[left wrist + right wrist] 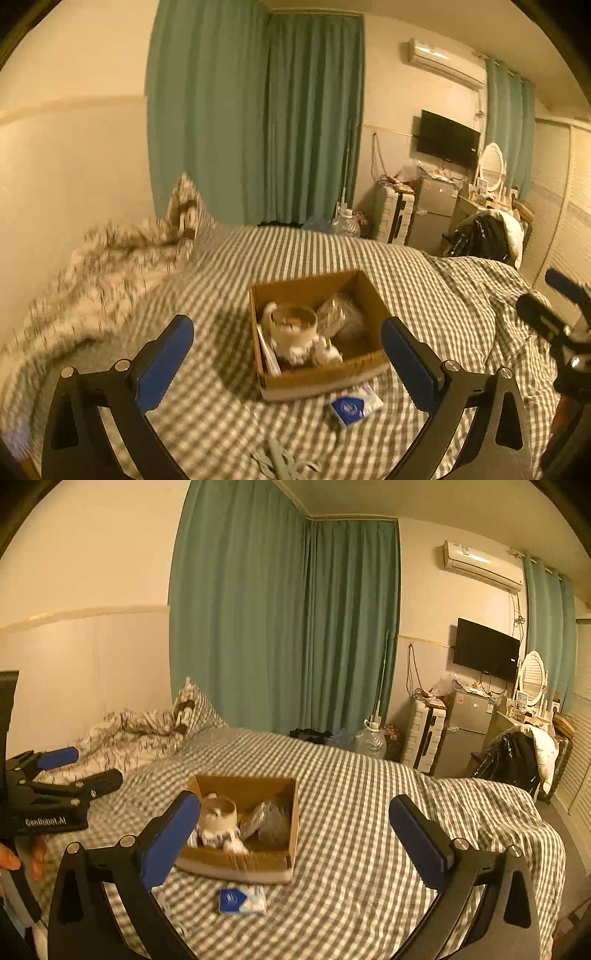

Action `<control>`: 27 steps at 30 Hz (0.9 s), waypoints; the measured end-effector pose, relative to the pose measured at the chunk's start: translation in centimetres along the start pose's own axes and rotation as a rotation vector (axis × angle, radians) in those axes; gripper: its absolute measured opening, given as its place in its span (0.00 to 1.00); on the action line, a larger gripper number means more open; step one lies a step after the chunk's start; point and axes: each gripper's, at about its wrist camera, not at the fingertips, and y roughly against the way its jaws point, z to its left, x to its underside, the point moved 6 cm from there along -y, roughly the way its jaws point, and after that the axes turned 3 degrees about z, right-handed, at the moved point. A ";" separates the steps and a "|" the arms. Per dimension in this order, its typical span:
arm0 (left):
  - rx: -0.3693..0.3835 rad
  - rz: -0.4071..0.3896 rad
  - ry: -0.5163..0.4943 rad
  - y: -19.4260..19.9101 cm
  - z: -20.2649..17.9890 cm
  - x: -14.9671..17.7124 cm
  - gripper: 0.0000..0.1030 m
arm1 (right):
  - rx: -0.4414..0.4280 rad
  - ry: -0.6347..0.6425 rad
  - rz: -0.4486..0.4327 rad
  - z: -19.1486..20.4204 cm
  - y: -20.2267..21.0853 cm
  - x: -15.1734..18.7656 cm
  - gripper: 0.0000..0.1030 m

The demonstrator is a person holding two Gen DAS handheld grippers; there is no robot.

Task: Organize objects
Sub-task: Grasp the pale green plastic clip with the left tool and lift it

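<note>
An open cardboard box (364, 291) (236, 864) sits on the checked bed. In it lie a white mug with a figure (293, 328) (218, 816) and a clear plastic bag (341, 315) (273, 819). A blue-and-white tissue pack (355, 405) (242, 900) lies on the bed just in front of the box. A pale cord (280, 461) lies near the bottom edge of the left wrist view. My left gripper (287, 360) is open and empty, above the box's near side. My right gripper (295, 836) is open and empty, to the right of the box.
A crumpled patterned blanket (110, 258) (129, 731) and a pillow (195, 705) lie at the bed's far left by the wall. Green curtains (288, 627) hang behind. A suitcase (424, 734), small fridge (465, 731) and loaded chair (517, 753) stand beyond the bed's right side.
</note>
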 end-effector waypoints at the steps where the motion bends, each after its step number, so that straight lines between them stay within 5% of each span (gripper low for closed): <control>1: -0.004 0.017 0.019 -0.5 0.0 1.2 1.00 | 0.002 0.003 0.009 0.0 -0.2 1.1 1.00; 11: -0.116 0.237 0.020 -7.5 0.6 13.1 1.00 | 0.052 0.032 0.162 0.6 -5.7 11.3 1.00; 20: -0.040 0.497 -0.091 -11.8 -2.3 23.2 0.92 | 0.046 0.042 0.218 1.1 -7.3 13.0 1.00; 23: -0.049 0.501 -0.172 -12.1 -3.5 24.4 0.91 | 0.050 0.045 0.225 1.2 -7.4 13.2 1.00; 25: 0.011 0.512 -0.133 -12.0 -3.8 24.5 0.78 | 0.050 0.039 0.233 1.1 -7.5 13.4 1.00; 27: 0.050 0.511 -0.106 -11.7 -3.9 24.5 0.50 | 0.051 0.032 0.240 1.0 -7.6 13.5 1.00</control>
